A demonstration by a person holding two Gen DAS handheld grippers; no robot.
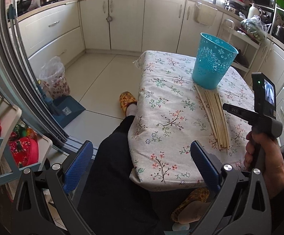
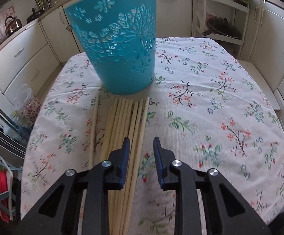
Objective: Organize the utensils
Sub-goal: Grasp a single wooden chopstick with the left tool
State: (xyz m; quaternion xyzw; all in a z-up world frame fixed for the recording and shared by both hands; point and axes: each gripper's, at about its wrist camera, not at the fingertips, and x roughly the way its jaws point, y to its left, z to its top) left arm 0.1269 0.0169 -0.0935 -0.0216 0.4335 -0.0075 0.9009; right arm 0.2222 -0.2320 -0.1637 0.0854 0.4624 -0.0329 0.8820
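Several pale wooden chopsticks (image 2: pixel 122 129) lie side by side on the floral tablecloth (image 2: pixel 210 107), their far ends touching the base of an upright blue cut-out basket (image 2: pixel 120 45). One chopstick (image 2: pixel 94 129) lies apart on the left. My right gripper (image 2: pixel 141 152) is open just above the near part of the bundle, holding nothing. In the left wrist view the chopsticks (image 1: pixel 214 115) and basket (image 1: pixel 213 62) sit right of centre. My left gripper (image 1: pixel 141 162) is wide open and empty, off the table's near left corner.
The small table (image 1: pixel 161 117) stands in a kitchen with cream cabinets (image 1: pixel 126 19) behind. The person's leg (image 1: pixel 118 156) and slippered foot (image 1: pixel 127 102) are left of the table. A dustpan (image 1: pixel 67 109), a bagged bin (image 1: pixel 54 78) and a shelf with red cloth (image 1: pixel 22 150) stand at the left.
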